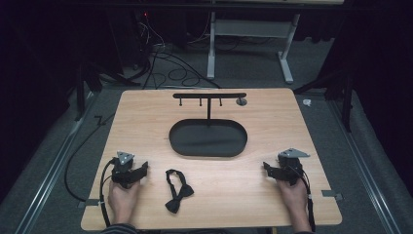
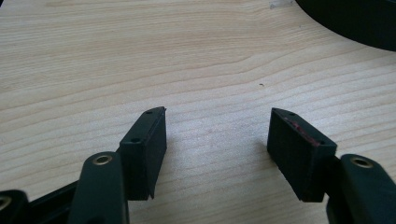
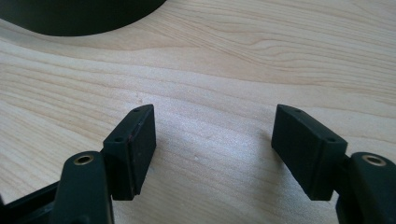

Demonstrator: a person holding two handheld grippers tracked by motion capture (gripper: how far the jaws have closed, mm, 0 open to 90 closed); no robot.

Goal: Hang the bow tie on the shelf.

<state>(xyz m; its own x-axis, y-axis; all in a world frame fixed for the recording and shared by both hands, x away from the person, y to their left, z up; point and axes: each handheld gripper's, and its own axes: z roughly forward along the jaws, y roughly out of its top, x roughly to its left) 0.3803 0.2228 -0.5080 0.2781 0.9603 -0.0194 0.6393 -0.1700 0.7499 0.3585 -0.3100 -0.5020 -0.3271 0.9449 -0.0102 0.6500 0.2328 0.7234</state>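
**Soft bow tie waited between two idle tongs**

Black jaws filled the foreground of both gripper views, spread wide over bare wood grain with nothing between them. In the high view the left tongs [image 1: 144, 168] rested on the near left of the worktop [image 1: 272, 117], and the right tongs [image 1: 266, 167] sat at the near right, each held in a hand coming in from the bottom edge.

Between them, nearer the left tongs, lay the bow tie [image 1: 177, 191], black, flat on the wood, its neck strap curled in a loop toward the far side. It lay apart from both tongs and apart from the tray [image 1: 208, 139], a dark oval dish at the middle of the worktop. Behind the tray rose a T-shaped stand [image 1: 209, 96] with small pegs hanging from its crossbar.

The bow tie looked like fabric, so it would probably be very light, limp and likely to droop or unfold when lifted. It should not be fragile or slippery, though thin cloth lying flat could be hard to get a jaw under. The knot at the centre of the bow seemed the firmest place to pinch; the strap loop would serve if the piece were meant to hang on a peg.

No brand, label or readable writing could be made out anywhere.
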